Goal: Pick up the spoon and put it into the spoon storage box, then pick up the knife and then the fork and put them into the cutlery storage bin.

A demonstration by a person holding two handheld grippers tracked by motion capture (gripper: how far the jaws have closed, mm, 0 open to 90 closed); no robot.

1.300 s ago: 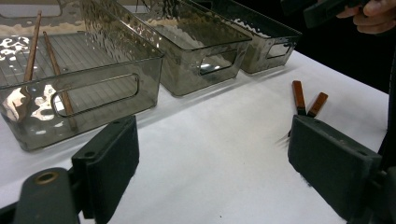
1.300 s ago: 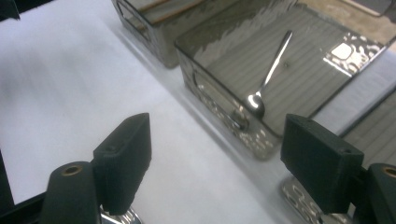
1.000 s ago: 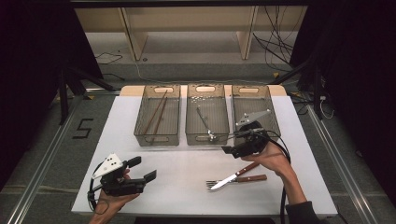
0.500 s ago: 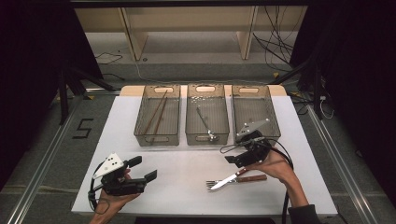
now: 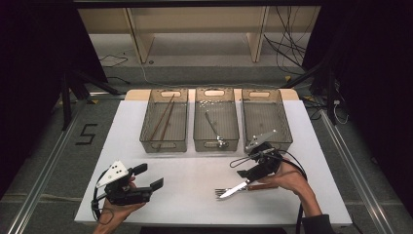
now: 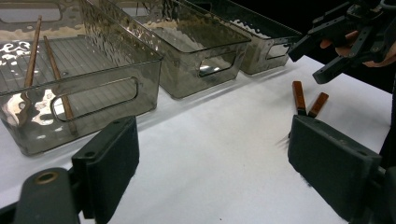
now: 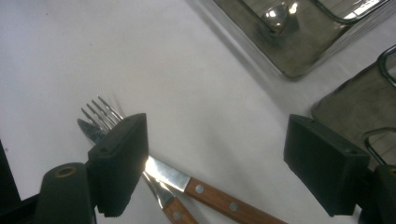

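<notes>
A knife [image 5: 234, 189] and a fork [image 5: 219, 192] with wooden handles lie crossed on the white table [image 5: 195, 170], front right. My right gripper [image 5: 247, 171] hovers open just above them. In the right gripper view the knife [image 7: 196, 186] and the fork's tines [image 7: 100, 112] lie between and under its wide-apart jaws, close to the left one. My left gripper [image 5: 148, 176] rests open and holds nothing at the front left. In the left gripper view the two wooden handles [image 6: 299, 95] show beyond its right jaw, with the right gripper [image 6: 336, 42] above them.
Three clear grey bins stand in a row at the back of the table. The left bin [image 5: 146, 141] holds chopsticks [image 5: 163, 119], the middle bin [image 5: 197, 141] a spoon [image 5: 213, 127], and the right bin [image 5: 287, 131] looks bare. Shelving and cables lie beyond the table.
My right gripper has come down and forward from the right bin's front edge to just over the knife and fork. The left gripper has stayed put.
</notes>
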